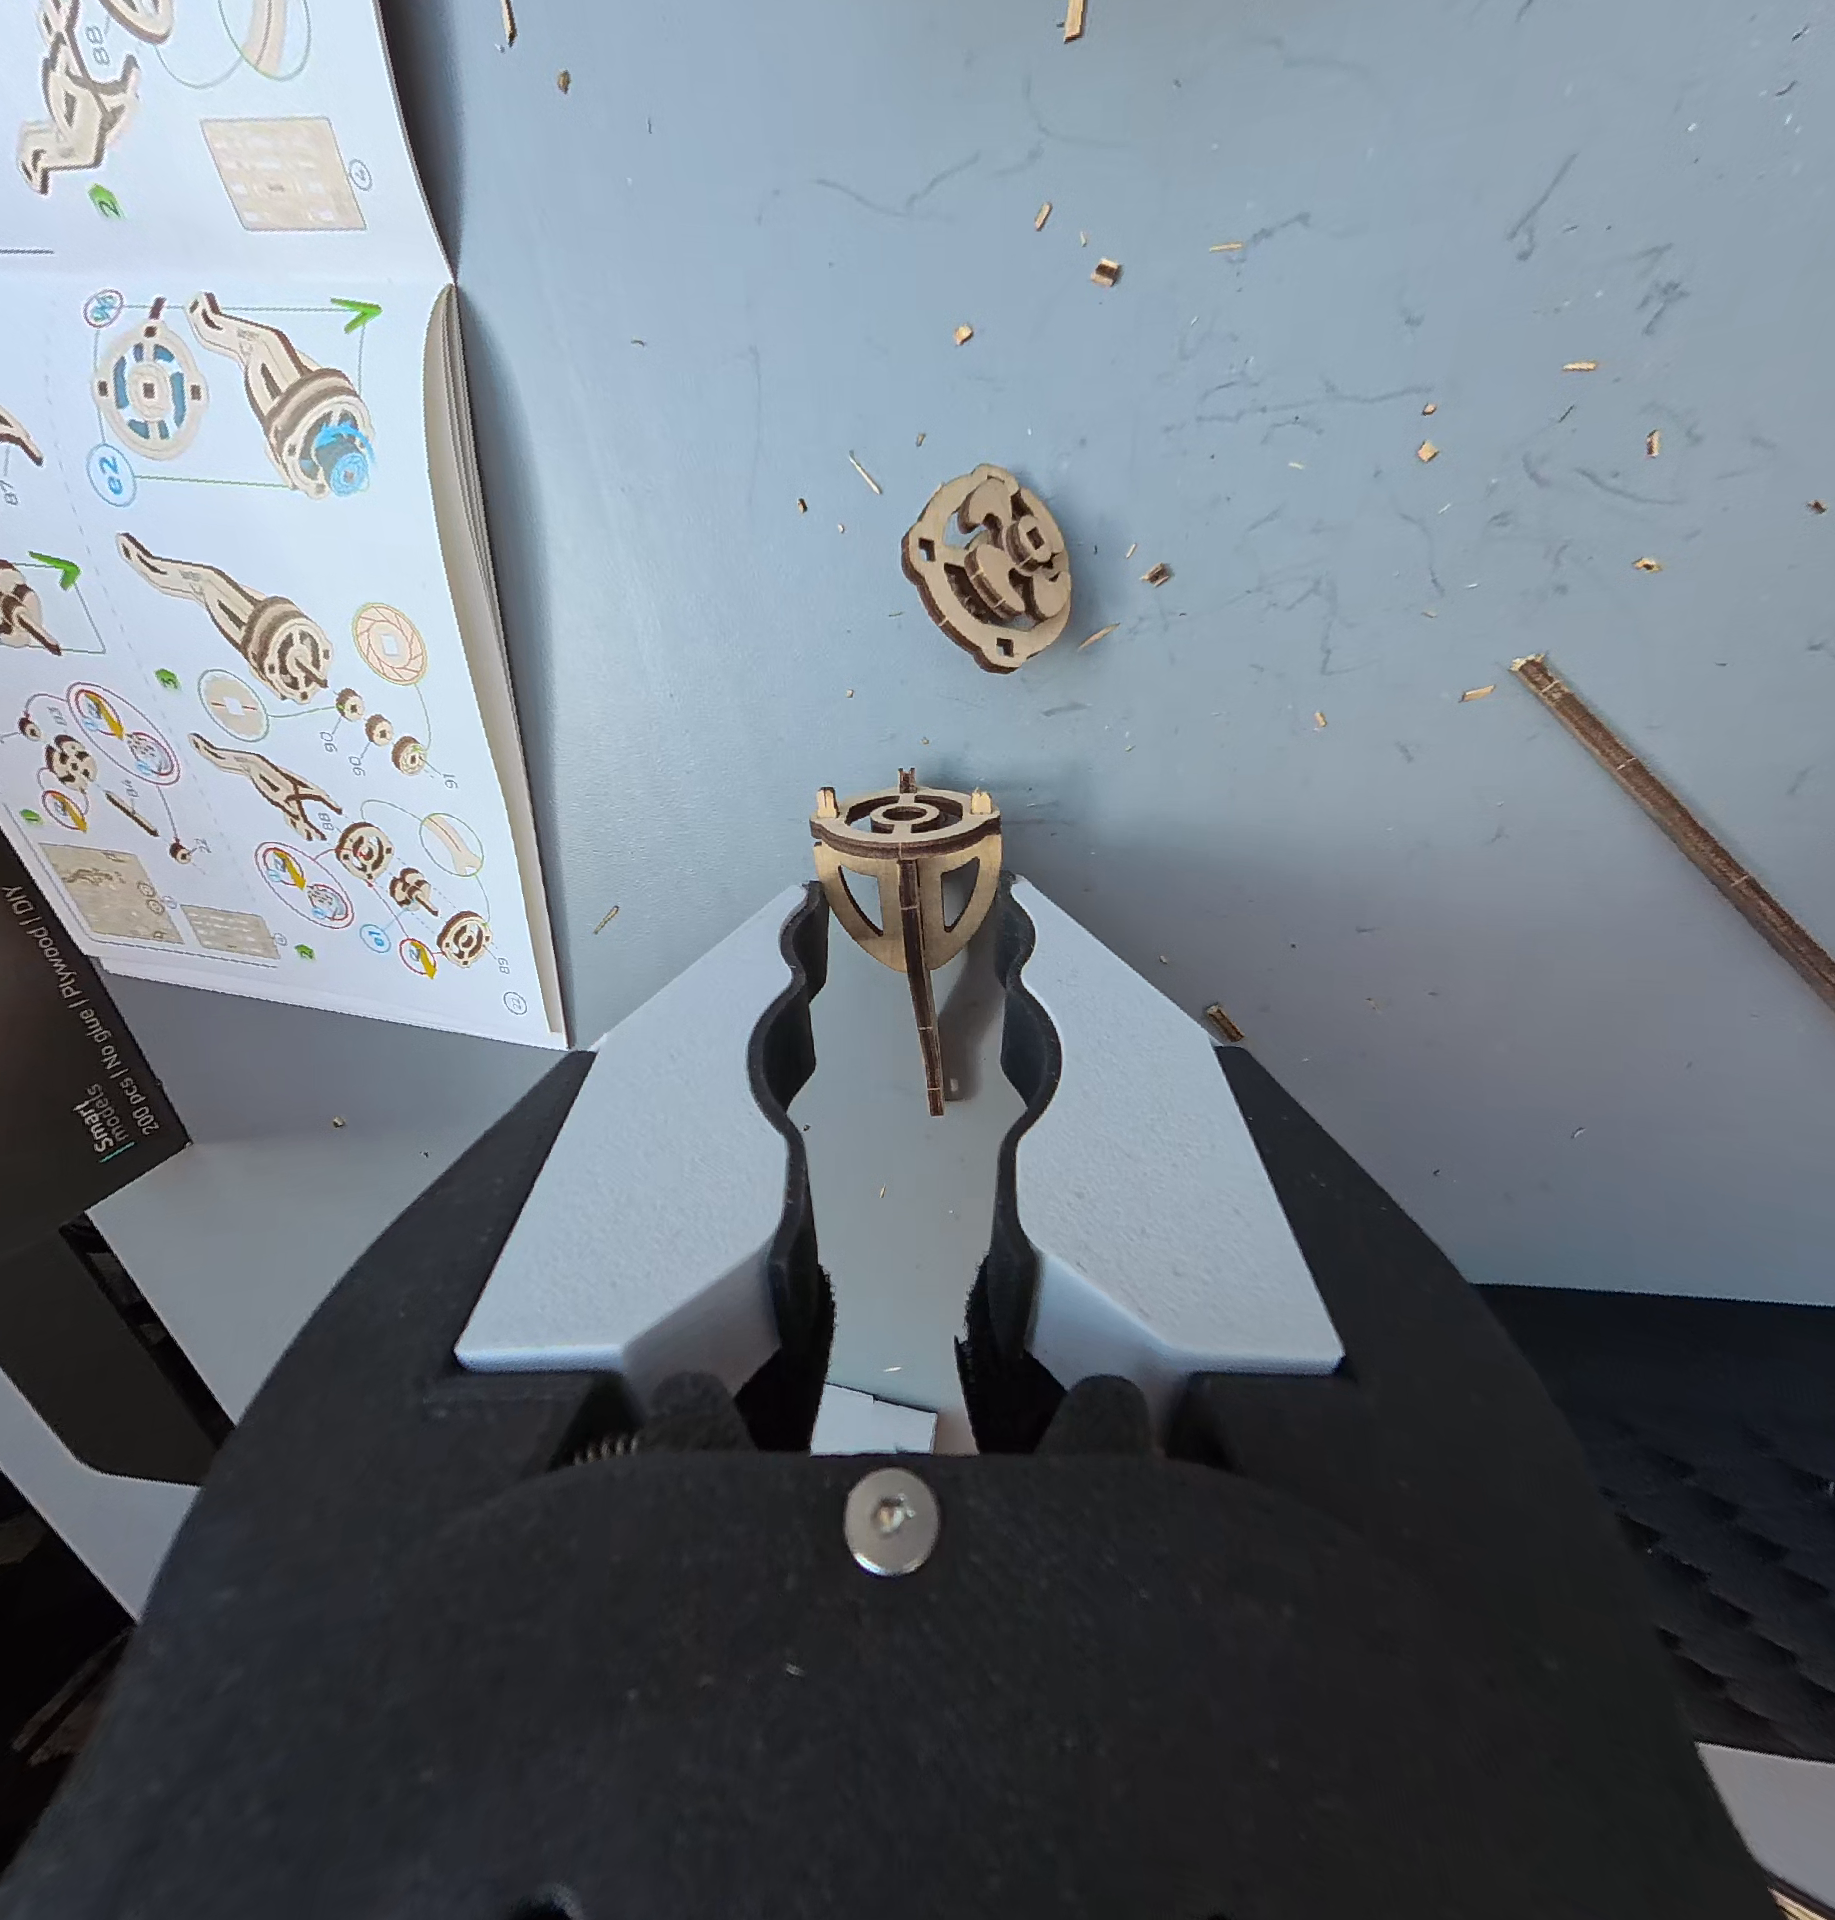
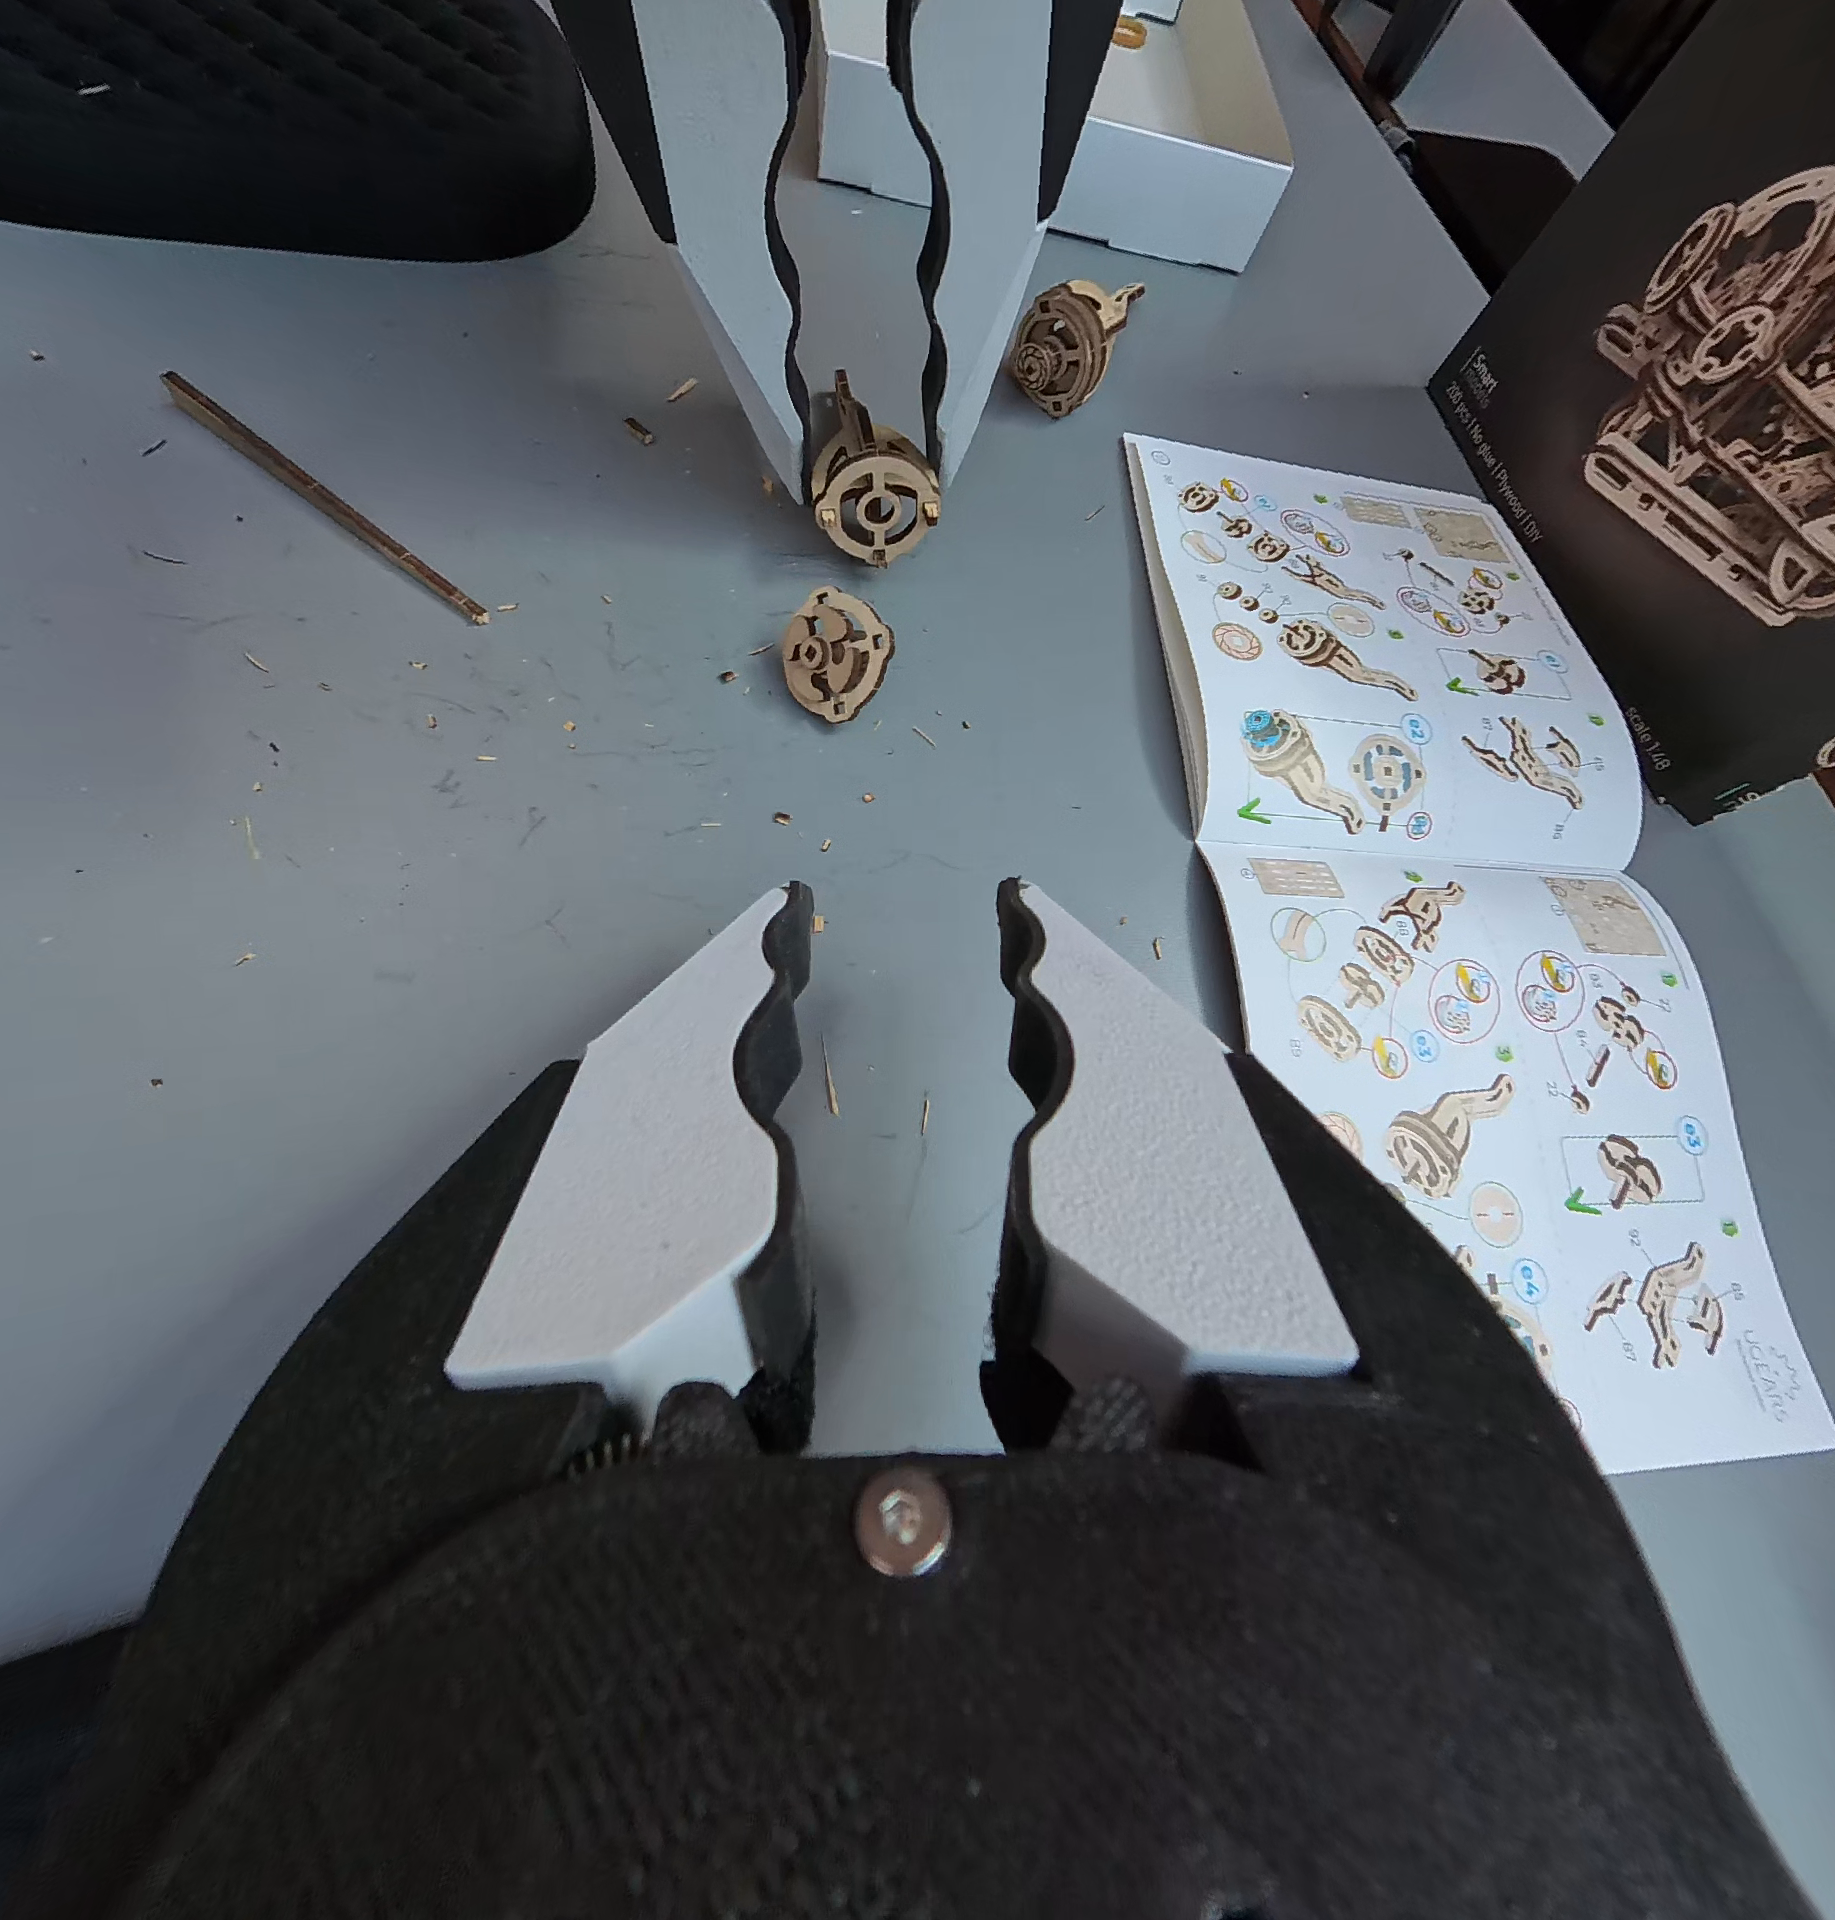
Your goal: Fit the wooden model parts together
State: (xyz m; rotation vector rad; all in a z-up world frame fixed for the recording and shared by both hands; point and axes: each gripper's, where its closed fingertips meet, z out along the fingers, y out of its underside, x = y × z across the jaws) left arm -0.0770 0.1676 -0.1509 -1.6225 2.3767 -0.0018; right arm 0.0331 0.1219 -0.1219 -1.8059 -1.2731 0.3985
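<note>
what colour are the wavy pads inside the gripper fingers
Black, on pale grey fingers; clearest in the right wrist view.

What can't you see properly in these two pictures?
- Left wrist view: the stem of the held wooden part runs back between the left hand-held gripper fingers; where its end rests is unclear.
- Right wrist view: the third wooden assembly is partly hidden behind that gripper's finger.
- Right wrist view: the model box is cut off by the right edge.
- Both views: the underside of the loose wooden disc faces the table.
</note>
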